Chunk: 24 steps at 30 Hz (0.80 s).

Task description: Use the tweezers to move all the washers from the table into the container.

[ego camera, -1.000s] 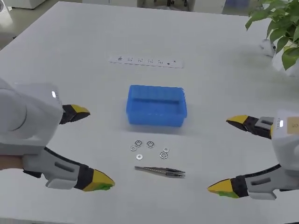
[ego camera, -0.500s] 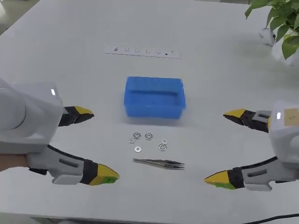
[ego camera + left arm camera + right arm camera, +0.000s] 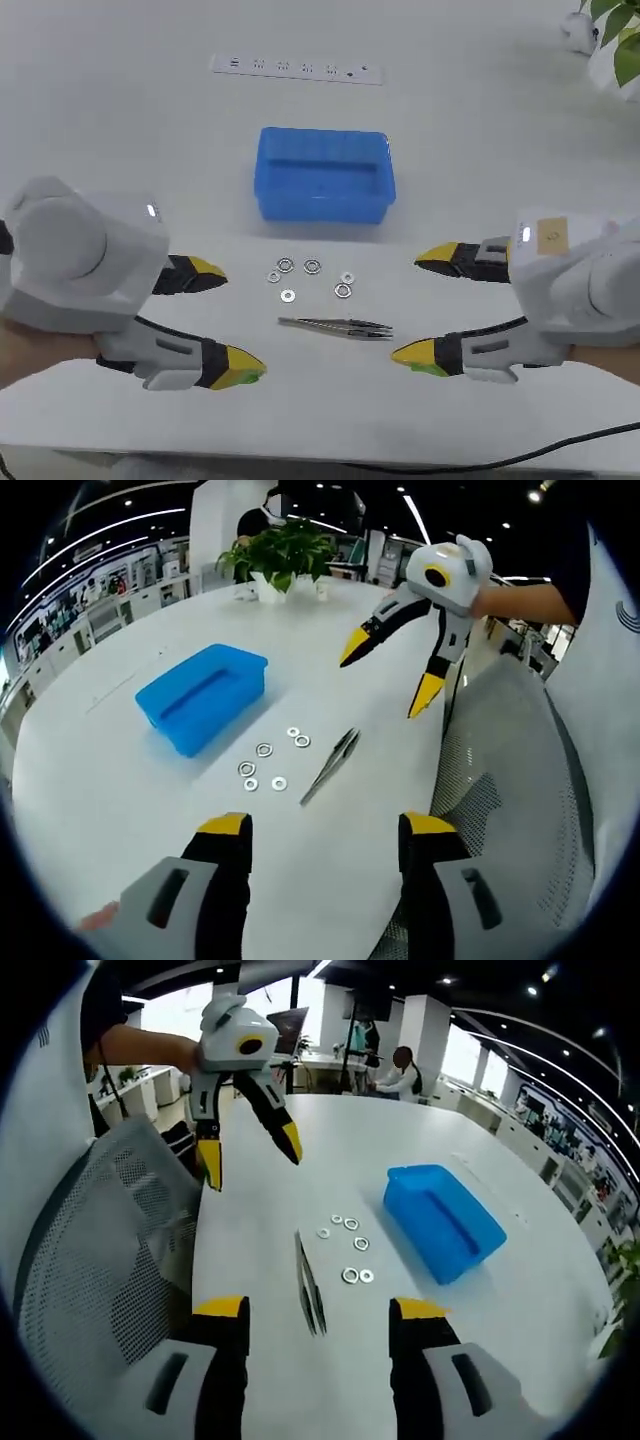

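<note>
Several small metal washers (image 3: 311, 280) lie loose on the white table, just in front of an empty blue container (image 3: 323, 186). Metal tweezers (image 3: 336, 326) lie flat just below the washers. My left gripper (image 3: 222, 320) hovers open to the left of the tweezers, nothing between its jaws. My right gripper (image 3: 418, 305) hovers open to their right, also holding nothing. The left gripper view shows the washers (image 3: 267, 759), tweezers (image 3: 331, 764) and container (image 3: 203, 695) ahead, with the right gripper (image 3: 390, 667) beyond. In the right gripper view the tweezers (image 3: 308, 1293), washers (image 3: 350, 1246) and container (image 3: 443, 1217) lie ahead.
A white power strip (image 3: 296, 69) lies behind the container. A potted plant (image 3: 617, 40) stands at the far right corner. A dark cable (image 3: 540, 450) runs along the table's front edge. A mesh chair (image 3: 110, 1260) stands by the table.
Both grippers have moved inward toward the tweezers, the right one farther. The view has tilted down, so the table's things sit higher in the picture; they lie where they were.
</note>
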Each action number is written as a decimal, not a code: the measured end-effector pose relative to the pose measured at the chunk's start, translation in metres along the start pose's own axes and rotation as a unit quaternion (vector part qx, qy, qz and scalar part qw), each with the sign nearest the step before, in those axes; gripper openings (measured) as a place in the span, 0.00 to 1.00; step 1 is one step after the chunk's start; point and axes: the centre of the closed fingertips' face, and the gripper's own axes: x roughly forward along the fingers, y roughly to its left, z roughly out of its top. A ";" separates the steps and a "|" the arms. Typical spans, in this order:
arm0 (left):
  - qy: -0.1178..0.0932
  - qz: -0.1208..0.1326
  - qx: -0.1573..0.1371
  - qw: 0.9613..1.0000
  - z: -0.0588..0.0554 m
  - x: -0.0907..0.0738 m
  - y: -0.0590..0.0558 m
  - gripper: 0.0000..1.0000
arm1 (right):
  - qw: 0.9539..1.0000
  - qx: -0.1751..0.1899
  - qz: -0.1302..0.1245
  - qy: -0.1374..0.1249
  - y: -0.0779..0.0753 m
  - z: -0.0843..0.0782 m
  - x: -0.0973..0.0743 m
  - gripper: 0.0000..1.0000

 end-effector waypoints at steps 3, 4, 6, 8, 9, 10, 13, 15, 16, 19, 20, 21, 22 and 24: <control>0.014 0.009 0.001 1.000 -0.009 0.013 0.007 0.61 | 1.000 0.000 0.024 0.004 0.007 -0.003 0.016 0.46; 0.019 0.009 0.002 1.000 -0.012 0.016 0.008 0.60 | 1.000 0.003 0.030 0.007 0.008 -0.004 0.020 0.44; 0.027 0.003 0.008 1.000 -0.016 0.023 0.006 0.60 | 0.999 0.000 0.038 0.019 0.010 -0.008 0.028 0.40; 0.033 -0.003 0.019 0.999 -0.017 0.029 0.004 0.60 | 0.999 -0.009 0.040 0.029 0.009 -0.012 0.035 0.36; 0.034 -0.006 0.024 0.999 -0.017 0.032 0.004 0.59 | 0.999 -0.010 0.040 0.033 0.008 -0.013 0.037 0.33; 0.033 -0.008 0.024 0.999 -0.015 0.036 0.005 0.58 | 0.998 -0.009 0.043 0.036 0.008 -0.013 0.041 0.31; 0.032 -0.021 0.024 0.999 -0.011 0.046 0.004 0.56 | 0.998 -0.005 0.054 0.045 0.008 -0.015 0.050 0.29; 0.037 -0.034 0.030 0.998 -0.011 0.052 0.002 0.56 | 0.996 -0.013 0.058 0.064 0.007 -0.018 0.054 0.28; 0.038 -0.038 0.031 0.998 -0.010 0.053 0.001 0.55 | 0.996 -0.016 0.059 0.066 0.007 -0.019 0.055 0.27; 0.044 -0.051 0.036 0.997 -0.011 0.060 0.002 0.51 | 0.995 -0.022 0.069 0.073 0.008 -0.020 0.061 0.26; 0.045 -0.058 0.037 0.997 -0.010 0.061 0.001 0.48 | 0.994 -0.023 0.072 0.076 0.008 -0.020 0.063 0.25; 0.044 -0.059 0.038 0.997 -0.009 0.063 0.001 0.46 | 0.994 -0.024 0.074 0.082 0.008 -0.022 0.064 0.25; 0.044 -0.061 0.040 0.996 -0.009 0.064 0.001 0.44 | 0.993 -0.024 0.076 0.085 0.008 -0.024 0.065 0.24; 0.047 -0.068 0.044 0.996 -0.009 0.067 0.001 0.42 | 0.992 -0.019 0.083 0.088 0.011 -0.025 0.067 0.23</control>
